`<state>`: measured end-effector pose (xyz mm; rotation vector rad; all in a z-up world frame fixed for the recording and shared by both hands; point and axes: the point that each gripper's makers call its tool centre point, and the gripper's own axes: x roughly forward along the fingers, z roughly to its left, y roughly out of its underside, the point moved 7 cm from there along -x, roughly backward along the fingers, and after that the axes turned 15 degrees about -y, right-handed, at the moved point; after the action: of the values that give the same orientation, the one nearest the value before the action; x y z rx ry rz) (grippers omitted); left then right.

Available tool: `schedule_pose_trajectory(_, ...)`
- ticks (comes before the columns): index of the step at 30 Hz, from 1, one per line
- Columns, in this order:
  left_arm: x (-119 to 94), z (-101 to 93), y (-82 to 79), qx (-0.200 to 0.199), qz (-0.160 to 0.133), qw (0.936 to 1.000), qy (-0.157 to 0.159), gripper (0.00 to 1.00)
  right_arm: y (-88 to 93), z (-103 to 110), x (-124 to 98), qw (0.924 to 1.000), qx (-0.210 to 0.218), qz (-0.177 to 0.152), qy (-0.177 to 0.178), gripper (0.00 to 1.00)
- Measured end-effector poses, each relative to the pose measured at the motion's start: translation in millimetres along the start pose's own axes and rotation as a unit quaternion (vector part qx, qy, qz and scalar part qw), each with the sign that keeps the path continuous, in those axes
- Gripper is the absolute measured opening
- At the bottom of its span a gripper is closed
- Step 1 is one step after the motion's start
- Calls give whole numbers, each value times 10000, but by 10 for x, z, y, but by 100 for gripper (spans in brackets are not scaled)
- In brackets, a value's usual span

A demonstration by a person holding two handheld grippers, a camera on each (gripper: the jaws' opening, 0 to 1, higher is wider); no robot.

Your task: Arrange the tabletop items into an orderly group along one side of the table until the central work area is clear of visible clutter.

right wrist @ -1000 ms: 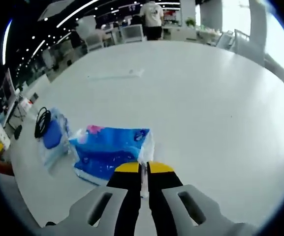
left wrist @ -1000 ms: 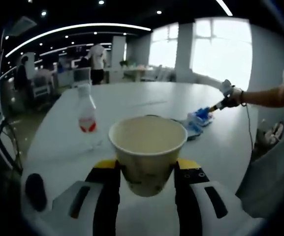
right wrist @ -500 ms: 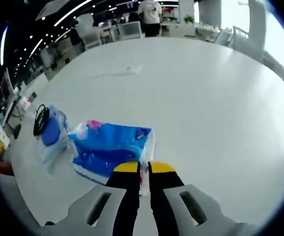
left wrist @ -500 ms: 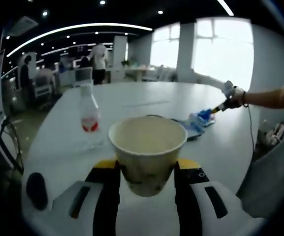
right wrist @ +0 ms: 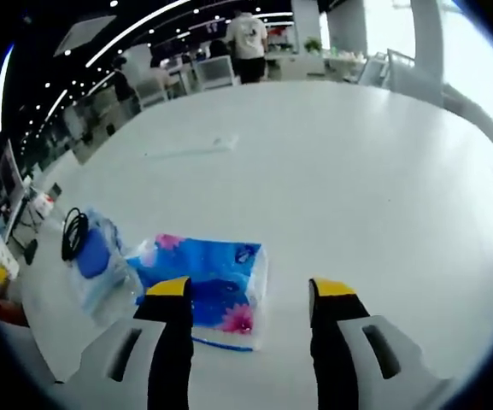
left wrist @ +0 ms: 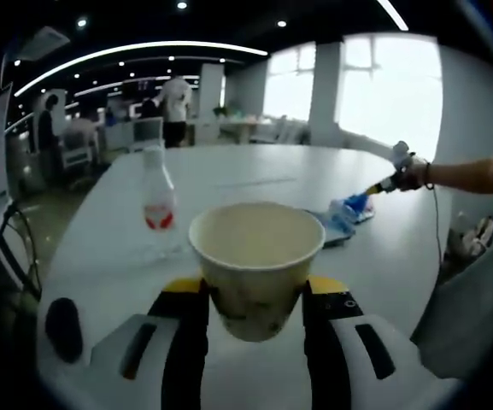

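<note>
Paper, cream and open-mouthed: the cup [left wrist: 256, 256] sits clamped between the jaws of the left gripper [left wrist: 255, 295], lifted clear of the white table [left wrist: 229, 175] and upright. Beyond it and a little to its left in the left gripper view a clear plastic bottle with a red label [left wrist: 155, 205] stands on the tabletop, and a dark oval thing [left wrist: 61, 327] that I cannot identify lies near the table's edge.

Across the table, in the same view, the person's hand [left wrist: 406, 171] holds the right gripper [right wrist: 250, 295], whose jaws stand wide apart with nothing between them. Just beneath and ahead of them lies the blue tissue pack [right wrist: 205, 290], flat on the table and free of either jaw. Beside it rests a clear bag with something blue inside [right wrist: 99, 260], a black coiled cable [right wrist: 73, 224] on its far edge. Further off a thin pale strip [right wrist: 190, 149], perhaps a scrap of paper, lies alone on the bare middle of the table.

So one cluster is forming by the tissue pack, while the bottle, the strip and the cup remain apart from it. My worry is the cup: it is light and pinched by its tapered wall, so a hard squeeze could crush it, or it could slide down out of the jaws. Carried carelessly toward the group, it could also clip the bottle and topple it, since that looks nearly empty.
</note>
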<state>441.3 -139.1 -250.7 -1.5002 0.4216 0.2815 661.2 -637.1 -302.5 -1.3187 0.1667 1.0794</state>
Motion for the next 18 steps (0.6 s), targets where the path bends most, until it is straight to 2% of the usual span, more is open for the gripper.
schedule_pose_trajectory(5,6,-5,-11,-16,-7,10000,11,40,-26,62,-24,9998,13,-203,-82,83)
schedule_pose_trajectory(11,12,5,-34,-77,-45,10000,27,40,-12,202,-40,9992,-124,-316,-221,96)
schedule_pose_trajectory(18,4,17,-68,-62,-88,9999,-5,40,56,396,-72,9981,-318,-361,-375,99)
